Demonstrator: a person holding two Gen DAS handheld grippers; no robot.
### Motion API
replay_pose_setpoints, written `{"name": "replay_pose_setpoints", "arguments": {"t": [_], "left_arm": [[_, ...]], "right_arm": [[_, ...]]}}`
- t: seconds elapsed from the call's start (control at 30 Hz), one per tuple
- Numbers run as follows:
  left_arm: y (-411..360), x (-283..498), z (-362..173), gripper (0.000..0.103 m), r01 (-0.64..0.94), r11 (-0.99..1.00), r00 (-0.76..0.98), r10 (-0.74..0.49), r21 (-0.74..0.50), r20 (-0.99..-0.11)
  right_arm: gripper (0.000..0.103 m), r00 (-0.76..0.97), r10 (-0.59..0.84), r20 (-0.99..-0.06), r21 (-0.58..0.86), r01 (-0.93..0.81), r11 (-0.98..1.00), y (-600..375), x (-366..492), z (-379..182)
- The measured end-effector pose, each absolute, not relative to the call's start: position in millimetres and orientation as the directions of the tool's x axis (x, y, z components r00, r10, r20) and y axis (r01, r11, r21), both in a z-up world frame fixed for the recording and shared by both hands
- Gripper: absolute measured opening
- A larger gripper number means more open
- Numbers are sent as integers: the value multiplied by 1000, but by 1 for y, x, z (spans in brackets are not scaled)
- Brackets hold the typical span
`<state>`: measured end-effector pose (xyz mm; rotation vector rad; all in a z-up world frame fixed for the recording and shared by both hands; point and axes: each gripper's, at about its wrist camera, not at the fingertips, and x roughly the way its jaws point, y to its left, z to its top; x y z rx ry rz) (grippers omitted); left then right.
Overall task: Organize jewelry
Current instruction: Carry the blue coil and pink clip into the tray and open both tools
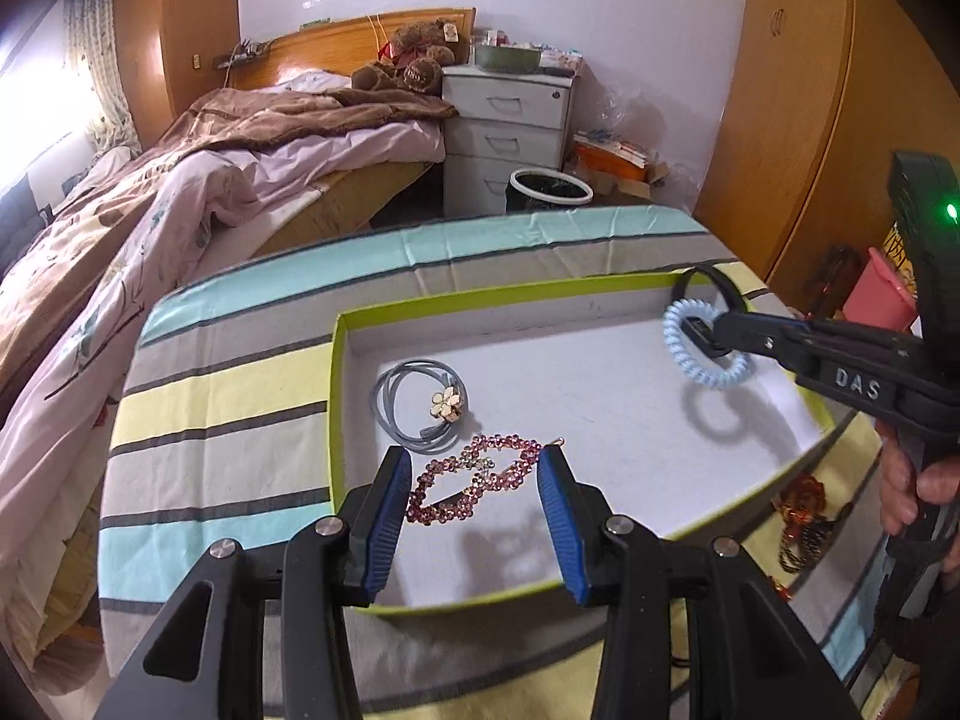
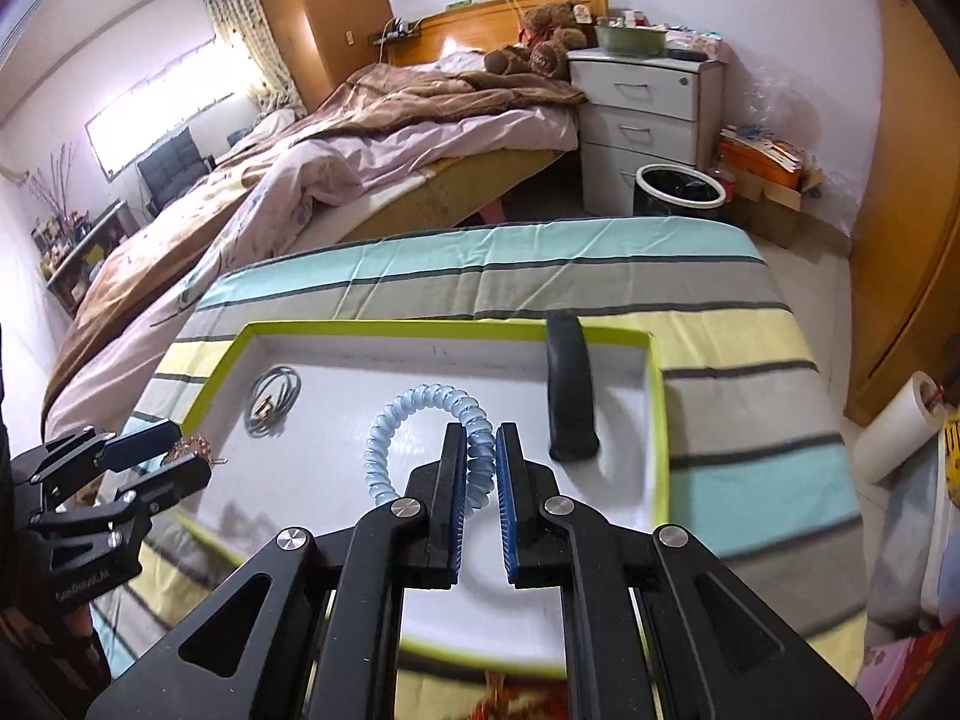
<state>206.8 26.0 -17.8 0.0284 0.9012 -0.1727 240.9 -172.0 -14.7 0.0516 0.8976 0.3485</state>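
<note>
Blue spiral hair tie [image 2: 420,438]: pinched at 1 side of its loop in the right claw [image 2: 480,468], held above the white floor of the green-rimmed tray [image 1: 339,420], near the right end. Judged light, springy, soft plastic; coil ridges give grip, best taken across 1 strand of the loop as here.

Black band [image 2: 570,396]: propped on the tray's far rim, just beside the tie. Judged stiff.

Pink rhinestone clip [image 1: 468,477]: flat on the tray floor, between the blue pads of the left claw [image 1: 474,516], spread wide, holding nothing. Judged rigid, stones fragile; grip across the narrow waist.

Grey cord with flower charm [image 1: 414,411]: coiled just beyond the clip, apart from it. Limp, light.

Red-gold ornament [image 1: 804,528]: outside the tray on the striped tabletop [image 1: 228,396], detail unclear.
</note>
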Motion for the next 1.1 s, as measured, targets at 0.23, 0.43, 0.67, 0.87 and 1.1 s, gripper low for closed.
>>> {"name": "replay_pose_setpoints", "arguments": {"t": [0.23,0.43,0.67,0.87,1.1], "left_arm": [[29,222,-36,44,150,987,576,-135,-58,-806],[30,226,-45,44,148,987,562,-137,-63,-816],[29,229,-48,44,157,985,554,-149,-72,-819],[30,229,-48,44,150,985,557,-157,-86,-816],[31,223,-43,44,148,985,567,-161,-93,-807]], "right_arm": [[10,524,319,-790,177,-303,936,-157,264,-35],[10,514,294,-806,144,-311,940,-151,272,-43],[10,510,273,-816,114,-322,940,-146,275,-46],[10,505,270,-820,106,-330,938,-144,277,-46],[17,516,277,-811,117,-320,940,-146,276,-43]]}}
